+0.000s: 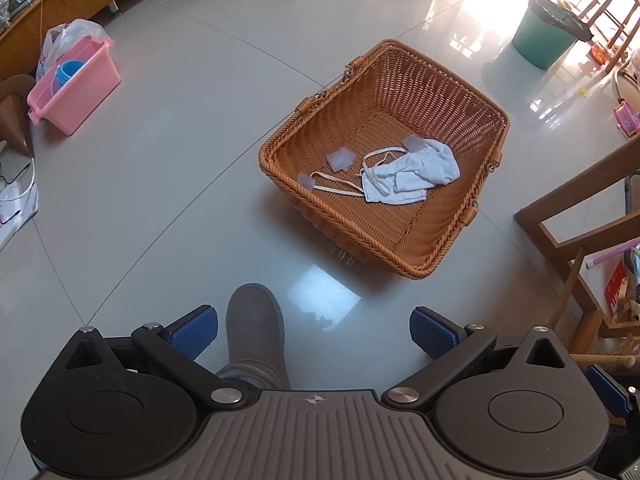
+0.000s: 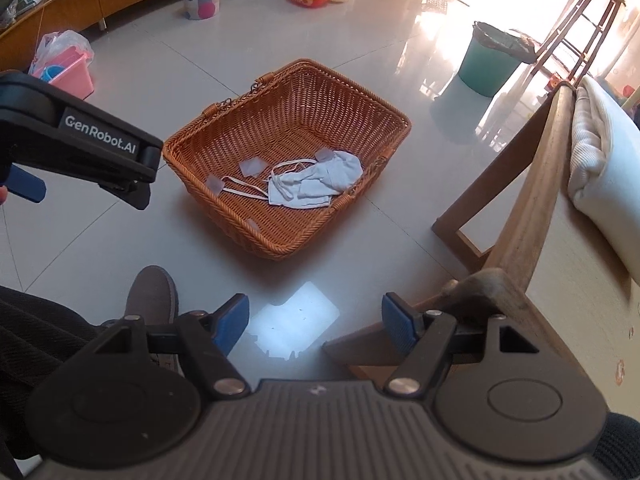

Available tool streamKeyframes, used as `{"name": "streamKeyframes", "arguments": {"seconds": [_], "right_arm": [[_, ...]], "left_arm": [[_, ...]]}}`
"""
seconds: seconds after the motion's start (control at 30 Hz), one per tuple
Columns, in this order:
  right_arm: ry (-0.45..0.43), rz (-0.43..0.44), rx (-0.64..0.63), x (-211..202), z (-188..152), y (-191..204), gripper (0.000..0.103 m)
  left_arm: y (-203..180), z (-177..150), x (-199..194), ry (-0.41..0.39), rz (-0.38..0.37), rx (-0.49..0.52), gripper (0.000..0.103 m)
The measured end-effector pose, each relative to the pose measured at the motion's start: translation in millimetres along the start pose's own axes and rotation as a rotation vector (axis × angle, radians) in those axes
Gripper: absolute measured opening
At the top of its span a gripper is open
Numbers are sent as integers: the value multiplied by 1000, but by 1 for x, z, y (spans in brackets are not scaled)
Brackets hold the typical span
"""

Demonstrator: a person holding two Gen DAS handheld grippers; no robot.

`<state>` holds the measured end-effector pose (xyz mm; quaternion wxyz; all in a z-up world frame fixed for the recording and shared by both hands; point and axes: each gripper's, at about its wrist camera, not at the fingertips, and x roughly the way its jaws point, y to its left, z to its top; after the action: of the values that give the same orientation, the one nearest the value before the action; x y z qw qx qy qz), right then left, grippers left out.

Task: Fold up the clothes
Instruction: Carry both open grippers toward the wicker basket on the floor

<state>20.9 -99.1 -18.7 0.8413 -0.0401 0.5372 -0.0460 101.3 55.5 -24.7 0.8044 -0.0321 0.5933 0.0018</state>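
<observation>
L gripper [image 1: 314, 330]: jaws wide, empty, above floor | R gripper [image 2: 316, 322]: jaws wide, empty, beside wooden chair [image 2: 520, 208] | garment [image 1: 412, 176]: pale, crumpled, with ties, lying in wicker basket [image 1: 348, 120] on floor, well apart from both grippers | boot [image 1: 256, 328] below L gripper

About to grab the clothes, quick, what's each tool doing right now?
Left tool: open, holding nothing.
Right tool: open, holding nothing.
</observation>
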Motion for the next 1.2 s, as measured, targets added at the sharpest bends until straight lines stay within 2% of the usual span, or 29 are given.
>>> {"name": "streamKeyframes", "arguments": {"seconds": [0.77, 1.2], "right_arm": [[32, -18, -25, 23, 17, 14, 73], [47, -38, 36, 60, 66, 8, 73]], "left_arm": [[12, 18, 9, 24, -23, 10, 103], [20, 52, 25, 24, -45, -9, 103]]}}
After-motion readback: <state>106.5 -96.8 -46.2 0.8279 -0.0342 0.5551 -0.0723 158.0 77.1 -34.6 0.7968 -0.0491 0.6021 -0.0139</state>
